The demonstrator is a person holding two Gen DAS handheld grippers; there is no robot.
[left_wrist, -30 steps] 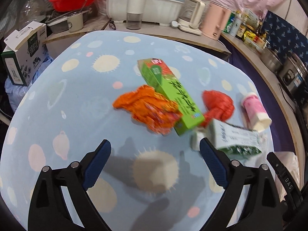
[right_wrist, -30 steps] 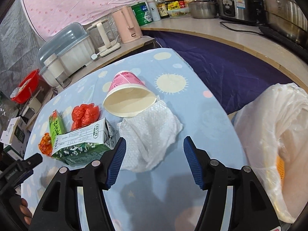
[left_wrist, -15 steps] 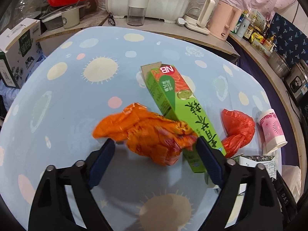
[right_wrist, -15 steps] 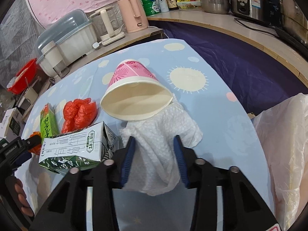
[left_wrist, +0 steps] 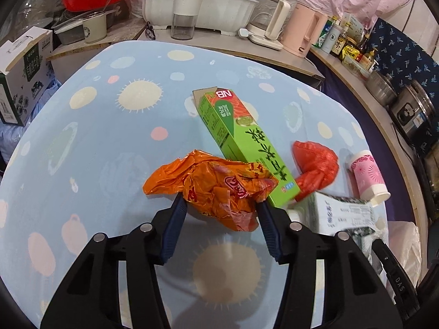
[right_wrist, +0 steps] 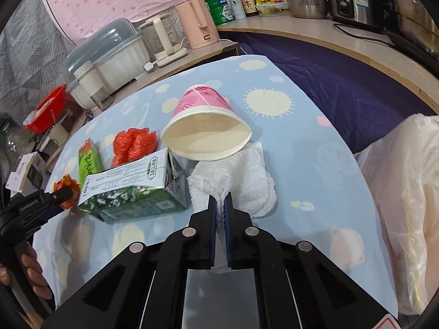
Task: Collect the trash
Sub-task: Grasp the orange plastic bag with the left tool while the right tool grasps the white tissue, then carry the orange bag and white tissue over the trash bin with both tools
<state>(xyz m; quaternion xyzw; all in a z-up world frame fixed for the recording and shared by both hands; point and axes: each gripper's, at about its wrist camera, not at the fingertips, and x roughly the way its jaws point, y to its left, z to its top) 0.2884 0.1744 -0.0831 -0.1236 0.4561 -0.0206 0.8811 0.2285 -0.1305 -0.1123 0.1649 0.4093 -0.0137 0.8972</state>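
Left wrist view
My left gripper [left_wrist: 221,208]: its jaws were closing, one blue pad on each side of the crumpled orange plastic snack wrapper [left_wrist: 214,187]; the pads looked to be against its lower folds.
Wrapper's place: it lay on the light blue tablecloth with pale sun and dot prints [left_wrist: 109,142], its right end touching the long green cardboard box with a red-orange patch at its top end [left_wrist: 244,142].
Beyond the box: a scrunched red plastic bag [left_wrist: 315,170] sat just right of it, then a pink-patterned paper cup on its side [left_wrist: 367,174].
Lower right: a green-and-white drink carton [left_wrist: 343,213], blurred, lay near my right finger.
Background: a white dish rack with a clear dome lid [left_wrist: 203,8] and a pale pink kettle [left_wrist: 303,31] stood on the counter.

Right wrist view
My right gripper [right_wrist: 219,205]: jaws pinched together on a fold of the white embossed paper towel [right_wrist: 247,181].
Towel's place: it rested on the blue cloth, its far edge tucked under the pink cup's [right_wrist: 205,126] open mouth, the drink carton [right_wrist: 137,189] just to its left.
Further left: red bag [right_wrist: 134,145], green box [right_wrist: 89,161], and the orange wrapper [right_wrist: 65,189] at the other gripper's tip.
Right edge: a translucent white plastic trash bag [right_wrist: 406,208] hung beside the table.
Lower left: a hand [right_wrist: 33,277] gripped the black handle.
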